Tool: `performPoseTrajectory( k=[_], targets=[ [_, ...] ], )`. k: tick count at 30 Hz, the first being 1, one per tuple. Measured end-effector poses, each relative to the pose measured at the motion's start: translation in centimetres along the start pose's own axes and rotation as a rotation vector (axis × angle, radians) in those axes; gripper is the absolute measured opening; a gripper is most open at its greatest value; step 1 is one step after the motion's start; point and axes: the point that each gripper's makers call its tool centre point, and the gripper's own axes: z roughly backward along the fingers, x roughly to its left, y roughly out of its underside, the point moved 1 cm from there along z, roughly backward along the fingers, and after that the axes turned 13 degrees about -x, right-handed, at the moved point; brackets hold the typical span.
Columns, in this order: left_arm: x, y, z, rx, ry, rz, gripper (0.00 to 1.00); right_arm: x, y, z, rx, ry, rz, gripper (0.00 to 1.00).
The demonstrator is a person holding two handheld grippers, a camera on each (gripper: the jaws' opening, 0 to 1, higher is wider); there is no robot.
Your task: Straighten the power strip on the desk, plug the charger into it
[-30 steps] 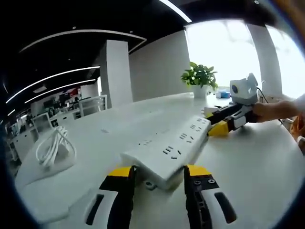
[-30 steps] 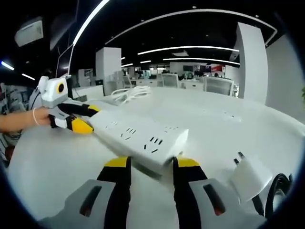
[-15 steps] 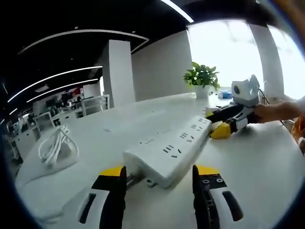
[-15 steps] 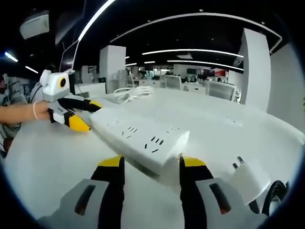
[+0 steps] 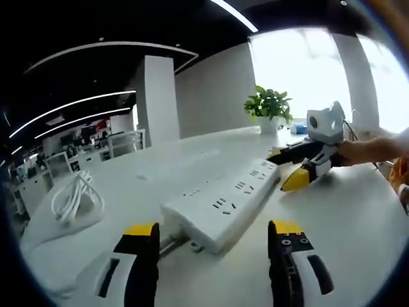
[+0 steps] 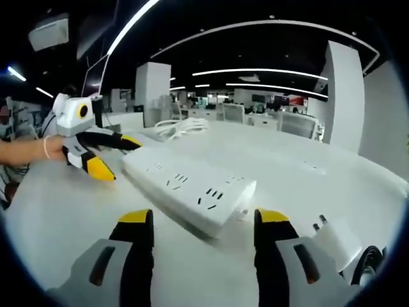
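A long white power strip (image 5: 220, 206) lies on the white desk (image 5: 345, 217), sockets up, running from my left gripper (image 5: 214, 230) to my right gripper (image 5: 285, 169). Both are open, each with its jaws spread wider than the strip and straddling one end without touching it. From the other end, the same strip (image 6: 192, 184) reaches from my right gripper (image 6: 203, 219) to my left gripper (image 6: 120, 160). The white charger (image 6: 335, 238) lies prongs up on the desk beside my right gripper's right jaw.
A coil of white cable (image 5: 75, 195) rests on the desk to the left. A potted plant (image 5: 268, 104) stands at the far edge. A black cable (image 6: 374, 256) curls next to the charger. A person's hand (image 5: 377, 148) holds the right gripper. Office desks and chairs stand behind.
Both grippers have opened wider, and their jaws have come off the ends of the power strip. The strip lies flat on the desk.
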Motion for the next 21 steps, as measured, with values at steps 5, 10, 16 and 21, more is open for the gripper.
performPoseTrajectory(
  k=[5, 10, 16, 21],
  targets=[
    [-0.5, -0.1, 0.1, 0.001, -0.004, -0.043, 0.91, 0.6, 0.0, 0.0, 0.001, -0.024, 0.022, 0.79],
    [-1.1, -0.9, 0.5, -0.022, -0.003, -0.053, 0.99, 1.6, -1.0, 0.3, -0.035, -0.068, 0.033, 0.92],
    [-1.6, -2.5, 1.4, -0.071, -0.016, -0.056, 0.99, 1.9, -2.8, 1.1, -0.081, -0.095, 0.051, 1.00],
    [-1.9, -3.8, 2.2, -0.112, -0.026, -0.052, 0.99, 1.1, -4.2, 2.2, -0.116, -0.080, 0.045, 1.00]
  ],
)
